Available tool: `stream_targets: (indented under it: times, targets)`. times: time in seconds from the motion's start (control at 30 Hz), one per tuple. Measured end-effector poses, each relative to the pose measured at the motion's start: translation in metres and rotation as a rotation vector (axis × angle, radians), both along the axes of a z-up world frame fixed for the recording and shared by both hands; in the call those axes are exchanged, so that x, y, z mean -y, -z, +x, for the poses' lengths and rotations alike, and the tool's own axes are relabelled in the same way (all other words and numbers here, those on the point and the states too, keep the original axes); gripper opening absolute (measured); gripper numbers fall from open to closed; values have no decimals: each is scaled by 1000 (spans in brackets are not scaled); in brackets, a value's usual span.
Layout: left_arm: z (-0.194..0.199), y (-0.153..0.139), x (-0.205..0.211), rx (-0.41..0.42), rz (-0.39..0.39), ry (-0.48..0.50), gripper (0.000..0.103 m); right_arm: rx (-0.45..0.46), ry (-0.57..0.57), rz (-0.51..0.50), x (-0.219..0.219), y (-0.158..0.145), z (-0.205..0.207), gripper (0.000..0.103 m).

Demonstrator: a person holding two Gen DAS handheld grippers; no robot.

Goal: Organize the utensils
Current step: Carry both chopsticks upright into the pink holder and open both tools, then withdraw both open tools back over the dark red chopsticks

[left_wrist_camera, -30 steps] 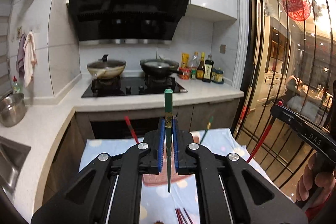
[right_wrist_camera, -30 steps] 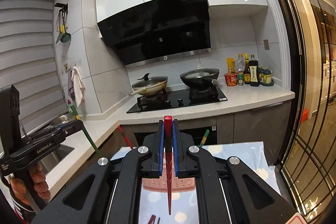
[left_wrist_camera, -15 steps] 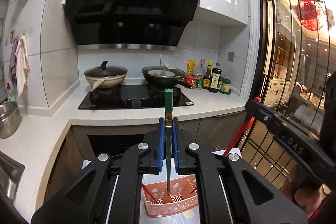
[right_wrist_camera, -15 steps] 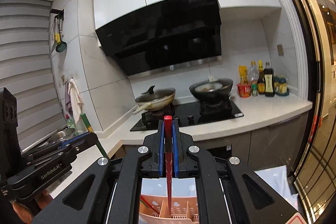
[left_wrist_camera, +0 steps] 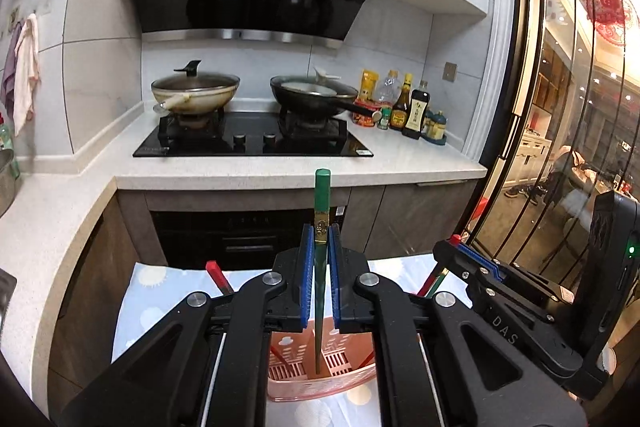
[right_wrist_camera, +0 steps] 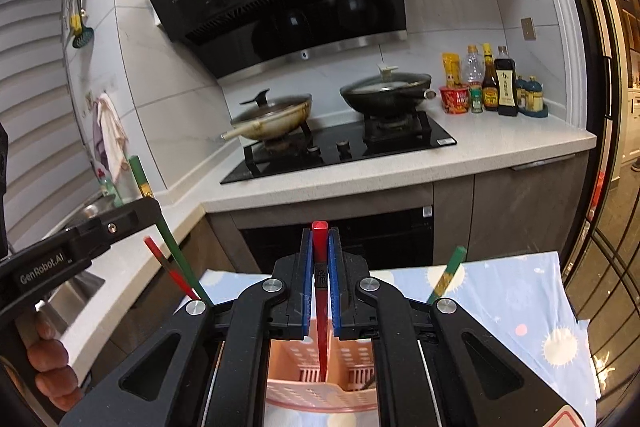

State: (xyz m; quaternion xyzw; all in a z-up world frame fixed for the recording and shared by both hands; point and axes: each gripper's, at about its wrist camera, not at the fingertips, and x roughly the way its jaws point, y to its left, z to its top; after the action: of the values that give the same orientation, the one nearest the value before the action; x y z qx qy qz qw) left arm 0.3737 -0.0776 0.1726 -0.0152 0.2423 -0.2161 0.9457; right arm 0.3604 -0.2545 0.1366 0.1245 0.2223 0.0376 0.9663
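My left gripper (left_wrist_camera: 320,231) is shut on a green chopstick (left_wrist_camera: 322,195), held upright. Its thin tip hangs inside the pink slotted basket (left_wrist_camera: 320,389). My right gripper (right_wrist_camera: 320,233) is shut on a red chopstick (right_wrist_camera: 320,291), whose tip also reaches down into the pink basket (right_wrist_camera: 308,393). Each gripper shows in the other's view: the right gripper (left_wrist_camera: 454,247) close on the right, the left gripper (right_wrist_camera: 154,205) on the left with its green chopstick (right_wrist_camera: 140,175). A red chopstick (left_wrist_camera: 216,273) and a green chopstick (right_wrist_camera: 448,273) lean in the basket.
The basket stands on a table with a pale blue patterned cloth (right_wrist_camera: 520,291). Beyond it runs a white counter (left_wrist_camera: 280,175) with a black hob (left_wrist_camera: 252,143), two lidded woks and sauce bottles (left_wrist_camera: 412,107). A barred glass door (left_wrist_camera: 560,147) closes the right side.
Both grippers have moved forward and down over the table. The pink basket has come in under the two held chopsticks, and their tips now hang inside it. The grippers stand closer together.
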Motion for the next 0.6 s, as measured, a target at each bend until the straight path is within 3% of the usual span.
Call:
stream_targets:
  times: [0.17,0.23,0.27,0.3,0.33,0.6]
  targets:
    - [3,16,0,-23,29,-25,7,-34,-11,-10,-1,20,-2,9]
    - [2,20,-2,-29,43,-40,7,-40,-2,-28,-2,24,-4,19]
    - [1,22,-3,-29,50,-53,9,-36,7,-36,-3,26,-6,30]
    - [-1,22,-4,-25,55,-63,18,-29,15,-36,-2,26,-11,39]
    - [-3,23,-6,-21,53,-69,29,-21,18,-32,-1,25,-14,41]
    - [-37,18,-29,24,43,-88,61,22,35,-12,11,18,-70,52]
